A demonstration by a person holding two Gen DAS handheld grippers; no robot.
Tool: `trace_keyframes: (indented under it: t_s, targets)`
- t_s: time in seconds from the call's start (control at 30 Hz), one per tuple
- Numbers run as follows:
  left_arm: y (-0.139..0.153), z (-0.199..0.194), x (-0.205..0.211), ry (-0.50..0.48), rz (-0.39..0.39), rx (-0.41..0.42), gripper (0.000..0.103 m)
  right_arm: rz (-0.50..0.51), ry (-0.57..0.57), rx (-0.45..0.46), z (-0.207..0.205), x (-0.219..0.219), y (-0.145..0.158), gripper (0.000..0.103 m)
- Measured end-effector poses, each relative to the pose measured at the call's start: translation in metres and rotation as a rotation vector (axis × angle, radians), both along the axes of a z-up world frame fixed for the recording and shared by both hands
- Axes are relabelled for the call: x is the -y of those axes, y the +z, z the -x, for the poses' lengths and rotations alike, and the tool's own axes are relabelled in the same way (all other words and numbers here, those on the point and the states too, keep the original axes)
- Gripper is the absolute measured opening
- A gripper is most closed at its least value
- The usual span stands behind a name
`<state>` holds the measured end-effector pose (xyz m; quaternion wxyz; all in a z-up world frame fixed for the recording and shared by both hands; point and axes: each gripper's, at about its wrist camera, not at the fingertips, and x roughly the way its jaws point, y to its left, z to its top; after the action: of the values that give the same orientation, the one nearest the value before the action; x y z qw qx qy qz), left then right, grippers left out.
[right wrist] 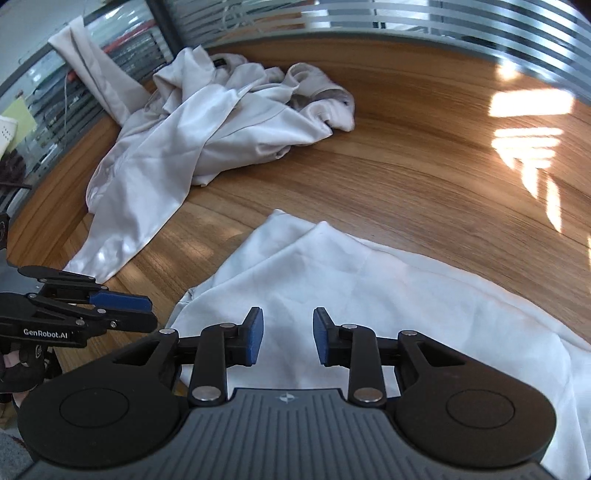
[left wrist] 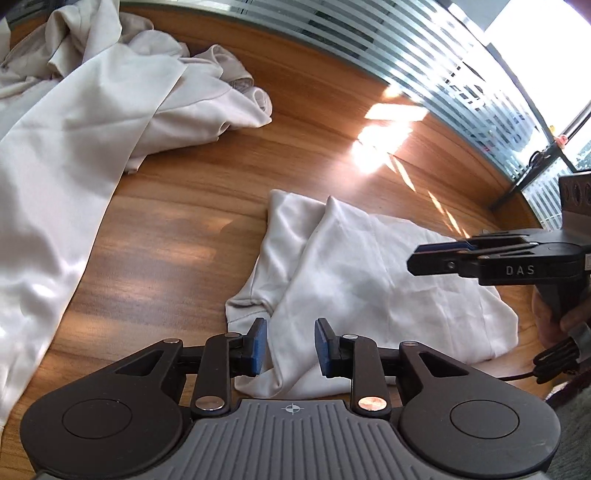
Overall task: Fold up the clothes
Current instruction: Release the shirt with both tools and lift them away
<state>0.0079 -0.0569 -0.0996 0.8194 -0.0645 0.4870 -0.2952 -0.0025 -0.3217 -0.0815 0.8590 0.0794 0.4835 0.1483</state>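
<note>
Shirt: lay folded on bench.
Tongs: left and right both released, empty.
Advice: I'd press creases flat.

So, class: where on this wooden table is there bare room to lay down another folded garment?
Free: the sunlit stretch of the wooden table between the folded white garment and the striped glass partition. A narrower strip runs between that garment and the crumpled pile of clothes. The pile's side is crowded.
</note>
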Motion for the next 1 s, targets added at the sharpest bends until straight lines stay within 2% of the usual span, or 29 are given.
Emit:
trace_keyframes:
  t_s: [0.17, 0.33, 0.5, 0.63, 0.8, 1.0]
  targets:
    - [0.016, 0.001, 0.028, -0.057, -0.022, 0.032, 0.032, 0.010, -0.144, 0.010, 0.045, 0.049, 0.007, 0.038]
    - [0.026, -0.002, 0.066, -0.112, -0.016, 0.018, 0.032, 0.011, -0.339, -0.007, 0.100, 0.101, -0.002, 0.038]
    - [0.031, -0.008, 0.121, -0.166, -0.021, -0.008, 0.035, 0.014, -0.510, -0.041, 0.153, 0.148, -0.017, 0.038]
    - [0.033, -0.014, 0.171, -0.192, -0.034, -0.019, 0.039, 0.006, -0.635, -0.072, 0.190, 0.182, -0.031, 0.042]
    - [0.032, -0.023, 0.236, -0.191, -0.052, -0.044, 0.045, -0.002, -0.753, -0.096, 0.221, 0.214, -0.046, 0.044]
    - [0.028, -0.025, 0.301, -0.238, -0.090, -0.039, 0.045, -0.046, -0.847, -0.111, 0.236, 0.241, -0.061, 0.044]
